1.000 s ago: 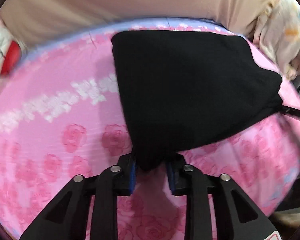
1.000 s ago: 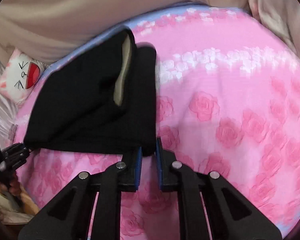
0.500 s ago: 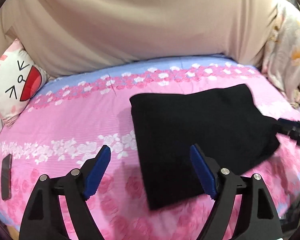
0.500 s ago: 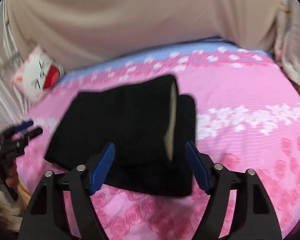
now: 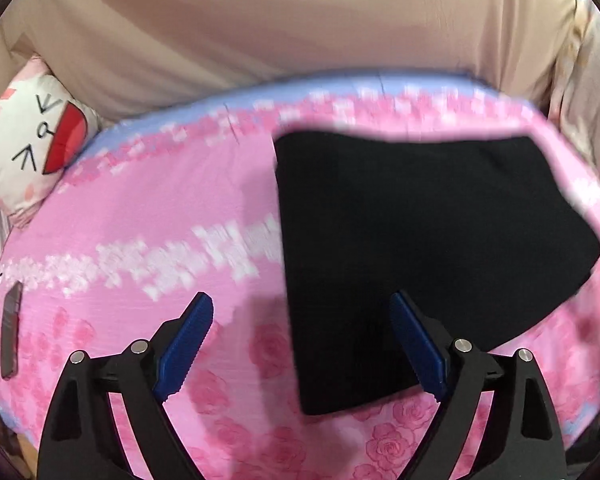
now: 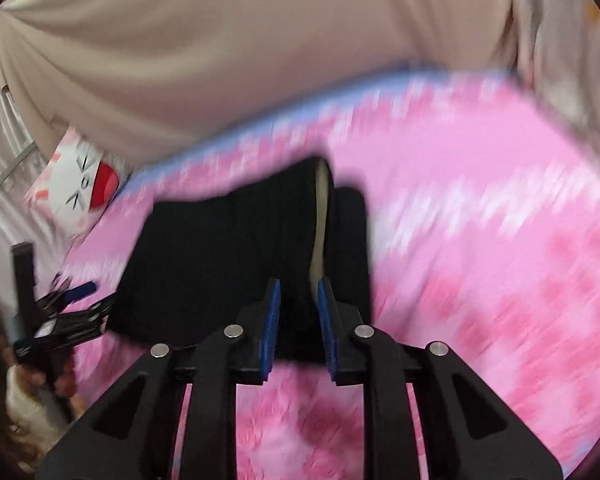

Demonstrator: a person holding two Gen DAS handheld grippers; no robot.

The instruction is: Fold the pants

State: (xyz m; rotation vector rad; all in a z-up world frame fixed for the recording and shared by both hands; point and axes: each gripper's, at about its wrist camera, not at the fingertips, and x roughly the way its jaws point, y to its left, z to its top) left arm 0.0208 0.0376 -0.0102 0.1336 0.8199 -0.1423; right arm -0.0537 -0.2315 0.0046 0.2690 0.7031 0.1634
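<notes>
Black pants lie folded on the pink rose bedsheet. My left tongs gape wide, empty. My right tongs are narrowed, nothing pinched. Next: press flat, square the edges gently.

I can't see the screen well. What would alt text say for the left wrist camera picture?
Folded black pants lie flat on a pink rose-print bedsheet, with the left tool hanging wide open over their near left corner, holding nothing. A cartoon-face pillow sits at the far left, with a beige curtain behind the bed.
</notes>
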